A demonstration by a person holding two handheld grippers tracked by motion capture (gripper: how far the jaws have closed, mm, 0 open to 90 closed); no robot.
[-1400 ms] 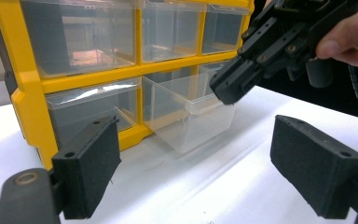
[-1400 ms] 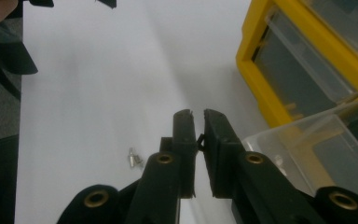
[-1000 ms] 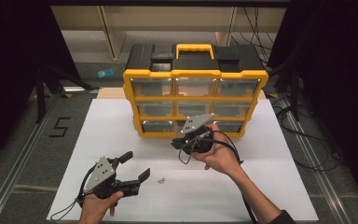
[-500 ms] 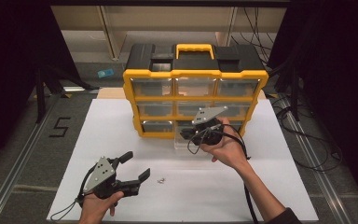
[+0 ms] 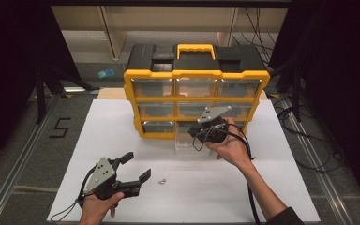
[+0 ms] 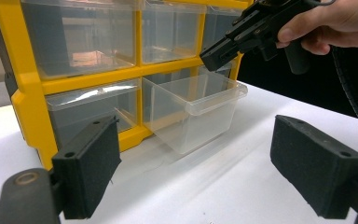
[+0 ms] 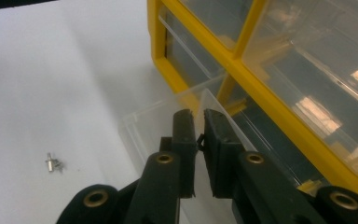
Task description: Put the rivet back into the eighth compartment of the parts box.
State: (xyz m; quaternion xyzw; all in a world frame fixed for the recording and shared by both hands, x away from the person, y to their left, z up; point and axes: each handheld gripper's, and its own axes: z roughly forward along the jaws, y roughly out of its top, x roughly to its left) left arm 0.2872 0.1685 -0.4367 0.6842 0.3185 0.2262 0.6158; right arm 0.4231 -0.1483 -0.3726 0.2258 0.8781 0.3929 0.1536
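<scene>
1. Since the earlier frame, my right gripper (image 5: pixel 198 132) has travelled from the open table toward the yellow drawer cabinet (image 5: pixel 196 75) and now sits at the clear drawer (image 5: pixel 189 140) pulled out of the bottom row; my left gripper (image 5: pixel 135 169) has stayed near the table's front edge.
2. Right gripper (image 7: pixel 196 122): jaws closed almost together, pinching the thin clear wall of the drawer (image 7: pixel 144 123) between the pads.
3. Left gripper (image 6: pixel 193 161): jaws spread wide, holding nothing, aimed at the cabinet from low over the white table (image 5: pixel 103 122).
4. Drawer location: halfway out of the cabinet's bottom middle slot, its base on the table.
5. High view: shows both hands, the whole cabinet with its black top and yellow handle, and small screws (image 5: pixel 161 180) lying just right of the left gripper.
6. Left gripper view: shows the drawer (image 6: pixel 193 109) from the side, seemingly empty, with the right gripper (image 6: pixel 214 53) at its far rim.
7. Right gripper view: shows the pinch itself and the screws (image 7: pixel 53 164) well off to the left.
</scene>
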